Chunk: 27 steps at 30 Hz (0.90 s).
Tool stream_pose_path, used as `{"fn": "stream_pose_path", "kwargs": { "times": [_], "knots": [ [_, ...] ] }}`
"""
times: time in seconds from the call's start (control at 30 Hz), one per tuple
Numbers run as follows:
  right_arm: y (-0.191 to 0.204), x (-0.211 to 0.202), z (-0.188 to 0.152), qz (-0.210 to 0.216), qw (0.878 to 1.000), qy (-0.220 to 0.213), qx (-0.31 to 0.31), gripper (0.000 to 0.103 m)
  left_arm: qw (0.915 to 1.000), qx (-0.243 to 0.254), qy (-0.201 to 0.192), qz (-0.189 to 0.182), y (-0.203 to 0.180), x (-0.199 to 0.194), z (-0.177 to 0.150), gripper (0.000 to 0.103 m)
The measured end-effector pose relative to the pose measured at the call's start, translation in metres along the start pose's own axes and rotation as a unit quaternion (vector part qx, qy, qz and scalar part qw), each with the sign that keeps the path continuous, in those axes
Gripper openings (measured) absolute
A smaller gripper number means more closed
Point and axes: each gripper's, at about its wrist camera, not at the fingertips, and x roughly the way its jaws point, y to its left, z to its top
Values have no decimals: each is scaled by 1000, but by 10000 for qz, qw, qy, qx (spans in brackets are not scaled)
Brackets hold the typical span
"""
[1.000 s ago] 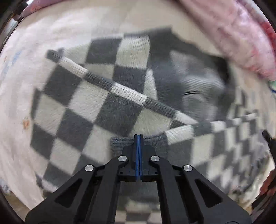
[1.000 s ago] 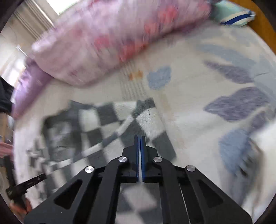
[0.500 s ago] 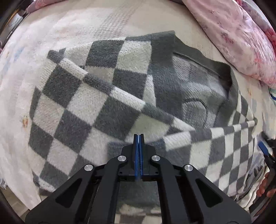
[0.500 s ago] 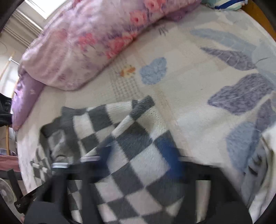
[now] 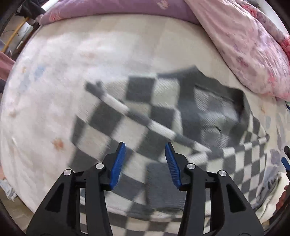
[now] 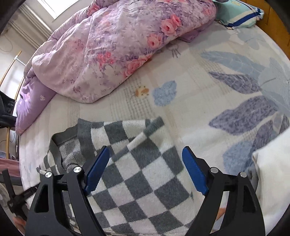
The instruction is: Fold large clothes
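Right gripper (image 6: 145, 156) above checkered sweater (image 6: 143, 174)

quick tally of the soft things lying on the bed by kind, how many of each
Grey-and-white checkered knit garment: 1
Pink-and-purple floral quilt: 1
Teal pillow with a blue stripe: 1
White folded cloth at the right edge: 1
Total: 4, all on the leaf-print bed sheet
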Motion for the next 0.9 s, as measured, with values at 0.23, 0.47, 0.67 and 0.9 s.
{"fn": "stream_pose_path", "kwargs": {
  "times": [0.23,0.47,0.67,0.9],
  "knots": [
    [0,35,40,-106,9982,544,-214,79,9995,185,209,157,33,24,41,57],
    [6,92,65,-128,9872,1464,-628,79,9995,-143,280,-57,70,52,55,57],
    [4,125,66,-46,9776,2002,-648,79,9986,-173,468,-157,86,73,91,64],
    [19,156,57,-276,9690,2163,-1161,66,9957,77,793,-481,87,120,106,88]
  ]
}}
